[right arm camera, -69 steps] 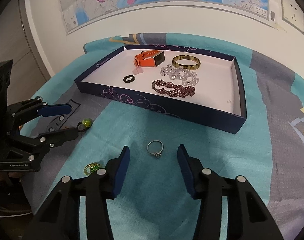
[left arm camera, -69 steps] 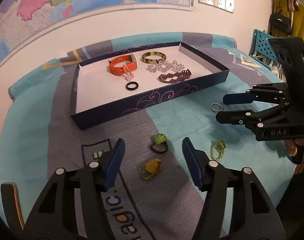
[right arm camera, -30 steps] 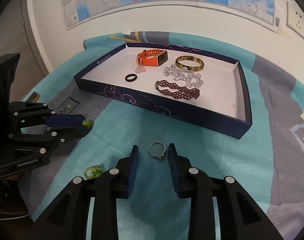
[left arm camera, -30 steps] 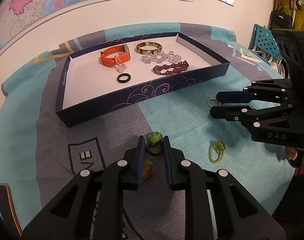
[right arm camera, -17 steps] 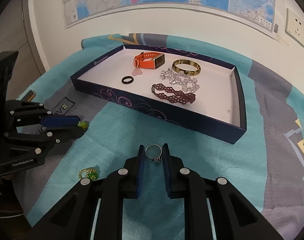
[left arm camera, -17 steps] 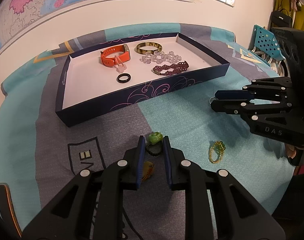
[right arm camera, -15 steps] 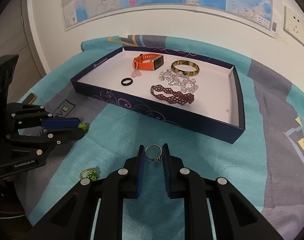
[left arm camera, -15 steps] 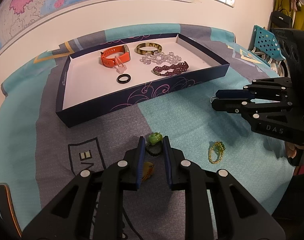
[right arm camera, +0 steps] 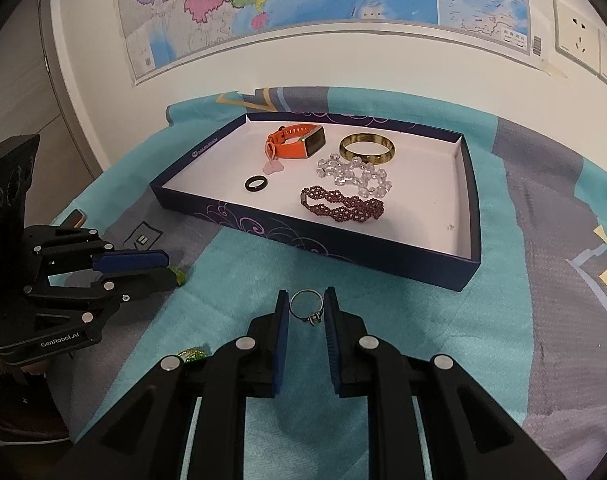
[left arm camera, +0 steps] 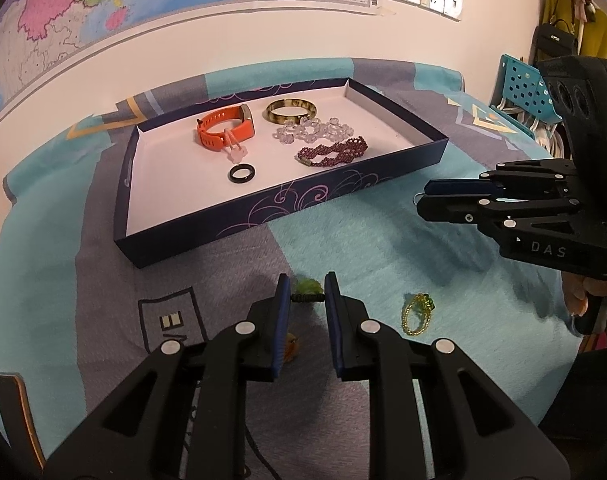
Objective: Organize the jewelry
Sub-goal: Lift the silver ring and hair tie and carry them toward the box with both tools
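Note:
My left gripper (left arm camera: 307, 298) is shut on a dark beaded ring with a green stone (left arm camera: 307, 287), low over the grey cloth. In the right wrist view, that left gripper (right arm camera: 165, 268) shows at the left with the green stone (right arm camera: 179, 276) at its tips. My right gripper (right arm camera: 305, 308) is shut on a thin silver ring (right arm camera: 314, 319), held across its pads. From the left wrist view the right gripper (left arm camera: 425, 198) hovers at the right, a little above the teal cloth. The navy box (left arm camera: 263, 216) (right arm camera: 343, 254) lies beyond both.
The box holds an orange watch band (right arm camera: 295, 142), a gold bangle (right arm camera: 367, 148), a crystal bracelet (right arm camera: 355, 172), a maroon bead bracelet (right arm camera: 343, 206) and a black ring (right arm camera: 256, 183). A gold-green ring (left arm camera: 417, 314) and a yellow ring (left arm camera: 291, 350) lie on the cloth.
Both grippers stood open over their rings at first. The left closed on the green-stone ring, then the right closed on the silver ring, which has since come up off the cloth.

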A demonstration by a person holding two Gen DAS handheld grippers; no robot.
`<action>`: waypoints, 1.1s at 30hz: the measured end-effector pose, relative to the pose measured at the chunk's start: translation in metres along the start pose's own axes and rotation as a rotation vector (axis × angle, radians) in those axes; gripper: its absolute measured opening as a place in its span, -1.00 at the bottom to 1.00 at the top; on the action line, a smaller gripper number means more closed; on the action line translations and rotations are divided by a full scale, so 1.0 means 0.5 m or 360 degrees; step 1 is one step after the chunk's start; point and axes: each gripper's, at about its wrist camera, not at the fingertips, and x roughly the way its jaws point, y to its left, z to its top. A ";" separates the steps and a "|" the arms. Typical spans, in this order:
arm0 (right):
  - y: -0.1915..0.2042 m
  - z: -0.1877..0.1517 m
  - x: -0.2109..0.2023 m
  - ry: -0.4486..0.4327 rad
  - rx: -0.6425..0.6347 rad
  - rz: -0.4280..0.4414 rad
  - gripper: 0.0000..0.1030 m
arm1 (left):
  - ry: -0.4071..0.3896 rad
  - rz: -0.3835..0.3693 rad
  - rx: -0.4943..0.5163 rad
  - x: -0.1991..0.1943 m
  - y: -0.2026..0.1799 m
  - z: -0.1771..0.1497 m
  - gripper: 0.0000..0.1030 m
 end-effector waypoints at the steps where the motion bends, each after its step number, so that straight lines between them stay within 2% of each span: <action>1: 0.000 0.000 0.000 0.0001 0.0000 0.0002 -0.70 | -0.0002 -0.0001 0.0007 0.000 -0.001 0.000 -0.65; 3: -0.001 -0.001 0.002 0.0005 0.0002 0.0005 -0.70 | 0.0017 0.0006 0.0016 0.005 -0.002 -0.003 -0.58; 4: -0.001 -0.002 0.003 0.0007 0.0001 0.0006 -0.70 | 0.0025 0.0015 0.0009 0.008 0.000 -0.004 -0.40; 5: 0.000 -0.003 0.004 0.0011 0.0000 0.0006 -0.70 | 0.0032 0.0018 0.0007 0.012 0.002 -0.005 -0.36; 8: 0.000 -0.004 0.007 0.0017 0.0003 0.0012 -0.70 | 0.0053 0.0007 -0.0001 0.020 0.007 -0.009 -0.36; 10: -0.001 -0.005 0.007 0.0018 0.0006 0.0013 -0.70 | 0.0054 0.0000 0.0004 0.022 0.007 -0.010 -0.42; 13: -0.001 -0.005 0.006 0.0017 0.0004 0.0011 -0.70 | 0.0060 -0.0004 0.0018 0.024 0.003 -0.011 -0.67; 20: -0.001 -0.002 0.003 0.0004 0.0008 0.0011 -0.70 | 0.0049 -0.0001 0.0005 0.022 0.002 -0.009 -0.68; 33: 0.005 0.016 -0.016 -0.0059 -0.0010 0.0027 -0.70 | -0.0052 0.0017 0.0005 -0.018 -0.002 0.015 -0.68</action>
